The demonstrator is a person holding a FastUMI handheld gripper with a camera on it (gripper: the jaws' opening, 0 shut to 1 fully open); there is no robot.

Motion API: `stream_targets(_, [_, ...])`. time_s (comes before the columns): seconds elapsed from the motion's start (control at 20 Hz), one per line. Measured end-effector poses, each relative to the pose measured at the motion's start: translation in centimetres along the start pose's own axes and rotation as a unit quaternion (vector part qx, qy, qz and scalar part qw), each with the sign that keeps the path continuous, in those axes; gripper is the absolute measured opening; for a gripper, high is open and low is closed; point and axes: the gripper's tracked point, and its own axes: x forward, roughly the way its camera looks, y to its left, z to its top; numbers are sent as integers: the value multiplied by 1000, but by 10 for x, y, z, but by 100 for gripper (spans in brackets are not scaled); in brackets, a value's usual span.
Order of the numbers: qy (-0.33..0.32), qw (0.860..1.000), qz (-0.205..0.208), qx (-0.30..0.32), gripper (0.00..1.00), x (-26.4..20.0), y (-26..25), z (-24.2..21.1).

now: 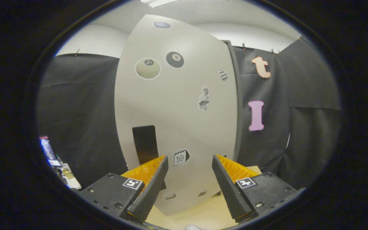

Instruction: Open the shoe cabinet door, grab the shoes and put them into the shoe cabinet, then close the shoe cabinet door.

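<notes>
I'm looking straight along the gripper [188,179] and its two fingers [149,188] stand well apart, nothing between them, nothing pressed by either pad. Right ahead of them rises the shoe cabinet door [177,105], a tall pale panel, and from here it looks closed against the dark cabinet edge [239,105] that shows along its right side. I can't tell for certain whether it sits fully flush.

Just beyond the left finger's tip there's a black upright rectangle on the door, the handle [145,143] as far as I can make out; the finger overlaps its lower end in my view, though I can't say whether they touch. Between the fingertips and slightly beyond, I see a small calendar sticker [180,157]. Higher up the door there are two billiard-ball stickers, a pale ball sticker [148,68] and a black ball sticker [175,59], plus a small bust sticker [204,99] further right.

Below the door, between and under the fingers, a light wooden floor [203,212] shows. Off beyond the left finger, low down, I catch some clutter [57,161] against the black cloth wall [75,111], too small to identify.
</notes>
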Motion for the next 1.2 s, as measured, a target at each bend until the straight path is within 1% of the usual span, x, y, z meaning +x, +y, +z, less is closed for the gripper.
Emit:
stream_targets(0.1, [5,1000,13,-10,93,19,23,-2])
stream_targets(0.3, [7,1000,9,-22,99,27,39,-7])
stream_targets(0.45, [10,1000,-1,-21,99,26,40,-6])
stream_targets(0.5, [11,1000,-12,-20,99,25,36,-5])
stream_targets(0.95, [4,998,-67,-3,99,-25,-13,16])
stream_targets(1.2, [-1,994,-109,1,99,-70,-38,39])
